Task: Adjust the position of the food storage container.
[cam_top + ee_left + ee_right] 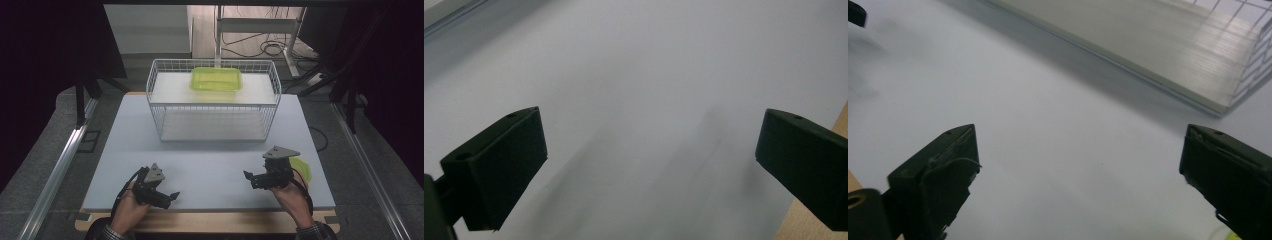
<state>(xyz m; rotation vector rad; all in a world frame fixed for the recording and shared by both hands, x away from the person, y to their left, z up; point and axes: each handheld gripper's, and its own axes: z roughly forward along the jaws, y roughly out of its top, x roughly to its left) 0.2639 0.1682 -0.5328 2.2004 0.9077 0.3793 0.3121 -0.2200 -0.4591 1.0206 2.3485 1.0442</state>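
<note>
- High view: left gripper (172, 195) and right gripper (248, 176) sit low over the near part of the pale grey table mat (210, 165), well apart, tips turned toward each other. Neither has hold of anything.
- High view: a translucent yellow-green plastic container (216, 79) rests on the upper shelf of the white wire basket rack (212, 100), well ahead of both grippers. That piece looks already placed, as a judgement.
- High view: a flat yellow-green plastic lid (302, 168) lies on the mat just behind the right gripper's body, on its outer side, largely hidden by the gripper and hand. Likely the piece left to pick up; not yet touched by the jaws.
- Left gripper view: jaws wide apart, bare mat between them. A strip of wooden table edge (824, 200) shows beyond the right-hand jaw. Surface blurred; no task item ahead of it.
- Right gripper view: jaws spread wide, nothing between. Ahead and to the right, the rack's lower shelf board (1148, 45) and some wire mesh, streaked by blur. A sliver of yellow-green at the bottom right corner by the jaw, too small to identify for certain.
- Hard to make out: whether the container holds anything, and the lid's full outline.
</note>
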